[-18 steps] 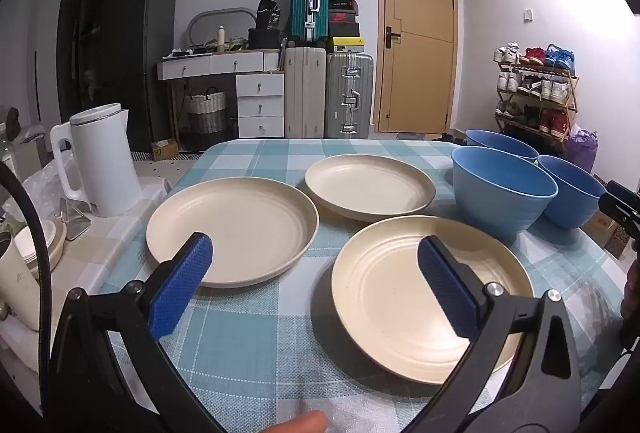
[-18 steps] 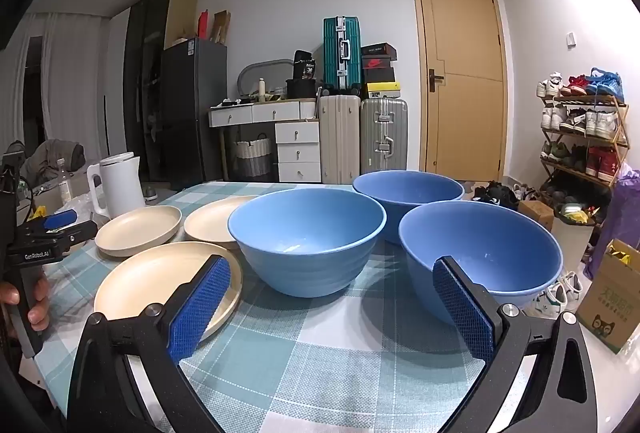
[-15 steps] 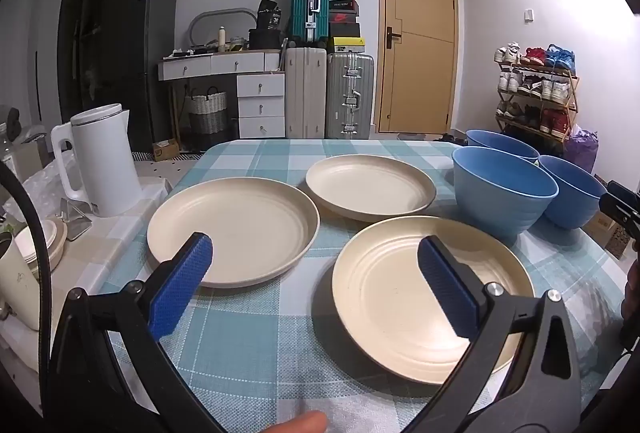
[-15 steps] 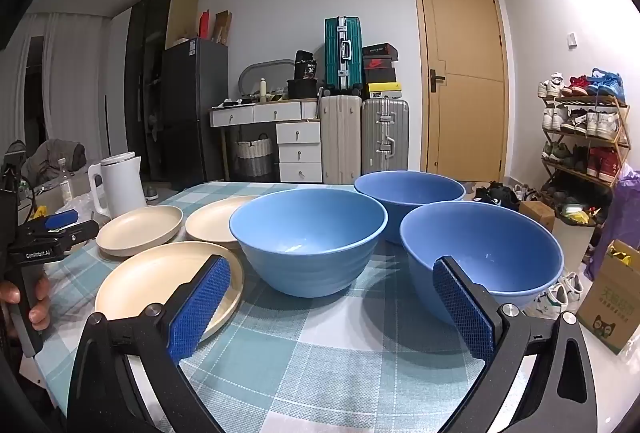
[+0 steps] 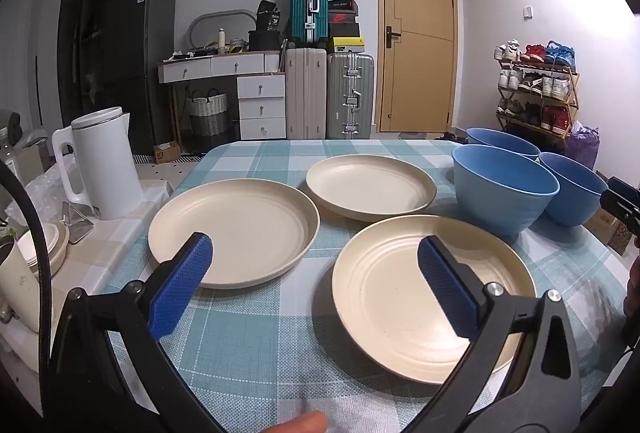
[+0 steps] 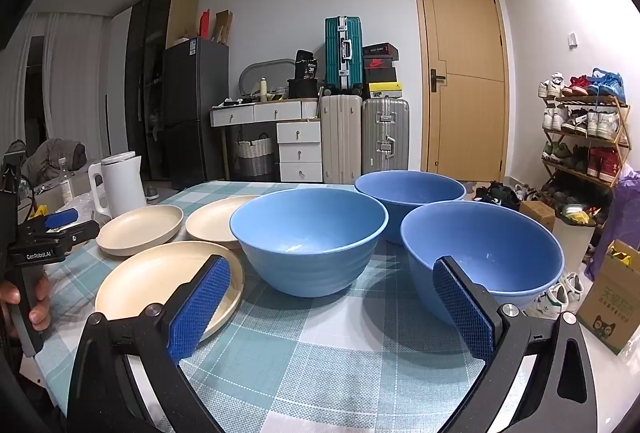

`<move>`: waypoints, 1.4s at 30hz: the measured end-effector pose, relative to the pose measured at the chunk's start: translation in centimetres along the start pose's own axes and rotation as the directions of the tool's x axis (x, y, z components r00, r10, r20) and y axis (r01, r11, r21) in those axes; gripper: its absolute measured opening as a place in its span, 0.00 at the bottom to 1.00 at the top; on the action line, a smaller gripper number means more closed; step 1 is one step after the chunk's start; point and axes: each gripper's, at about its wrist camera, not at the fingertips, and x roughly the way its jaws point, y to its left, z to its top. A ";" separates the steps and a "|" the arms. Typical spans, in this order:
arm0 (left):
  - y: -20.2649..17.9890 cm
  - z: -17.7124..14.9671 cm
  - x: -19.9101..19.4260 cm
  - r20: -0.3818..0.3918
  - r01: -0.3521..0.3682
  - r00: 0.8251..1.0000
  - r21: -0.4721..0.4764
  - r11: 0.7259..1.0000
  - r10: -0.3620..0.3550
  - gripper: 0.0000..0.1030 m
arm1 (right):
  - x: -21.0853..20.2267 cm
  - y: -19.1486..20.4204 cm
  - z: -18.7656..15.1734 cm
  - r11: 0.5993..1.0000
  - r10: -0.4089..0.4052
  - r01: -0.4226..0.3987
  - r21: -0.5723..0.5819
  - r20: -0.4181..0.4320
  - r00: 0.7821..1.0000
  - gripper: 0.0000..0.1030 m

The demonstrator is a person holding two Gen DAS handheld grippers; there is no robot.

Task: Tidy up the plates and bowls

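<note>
Plates and bowls sit on a table covered with a teal checked tablecloth (image 5: 256,349). Three cream plates occupy the left part: the near plate (image 5: 404,297), the left plate (image 5: 240,229) and the far plate (image 5: 370,185), each lying flat and apart from the others. Three blue bowls stand upright on the right part: the centre bowl (image 6: 308,239), the right bowl (image 6: 486,253) and the rear bowl (image 6: 410,191), set close together.

Left gripper (image 5: 316,281): fingers spread wide, holding nothing, positioned over the near edge of the table with the near plate behind its right pad.

Right gripper (image 6: 332,309): fingers spread wide, holding nothing, positioned in front of the centre and right bowls.

A white kettle (image 5: 102,165) stands on a side surface left of the table.
</note>
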 end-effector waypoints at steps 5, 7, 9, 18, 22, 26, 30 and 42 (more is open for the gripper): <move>0.0 0.0 0.0 -0.001 -0.001 1.000 0.001 1.000 0.001 1.00 | 0.0 0.0 0.0 1.000 -0.001 0.001 0.000 -0.001 1.000 1.00; 0.0 0.0 0.0 -0.001 -0.002 1.000 0.003 1.000 0.002 1.00 | 0.0 0.0 0.0 1.000 -0.001 0.001 0.000 -0.001 1.000 1.00; 0.0 0.0 0.0 -0.002 0.000 1.000 0.004 1.000 0.000 1.00 | 0.0 0.0 0.0 1.000 -0.001 0.001 0.000 -0.001 1.000 1.00; -0.1 0.0 0.0 0.000 -0.002 1.000 0.006 1.000 0.002 1.00 | 0.0 0.0 0.0 1.000 -0.002 0.002 -0.001 -0.001 1.000 1.00; -0.1 0.0 0.0 -0.001 -0.004 1.000 0.006 1.000 0.004 1.00 | 0.0 0.0 0.0 1.000 -0.001 0.001 -0.002 -0.001 1.000 1.00; -0.1 0.0 0.0 0.000 -0.002 1.000 0.007 1.000 0.002 1.00 | 0.0 0.0 0.0 1.000 -0.001 0.001 -0.002 -0.001 1.000 1.00; -0.1 0.0 -0.1 0.000 -0.003 1.000 0.005 1.000 0.003 1.00 | 0.1 0.0 0.0 1.000 -0.002 0.002 -0.003 -0.001 1.000 1.00; -0.1 0.1 -0.1 0.003 -0.006 1.000 0.008 1.000 0.006 1.00 | 0.1 0.2 0.1 1.000 -0.001 0.001 -0.002 -0.020 1.000 1.00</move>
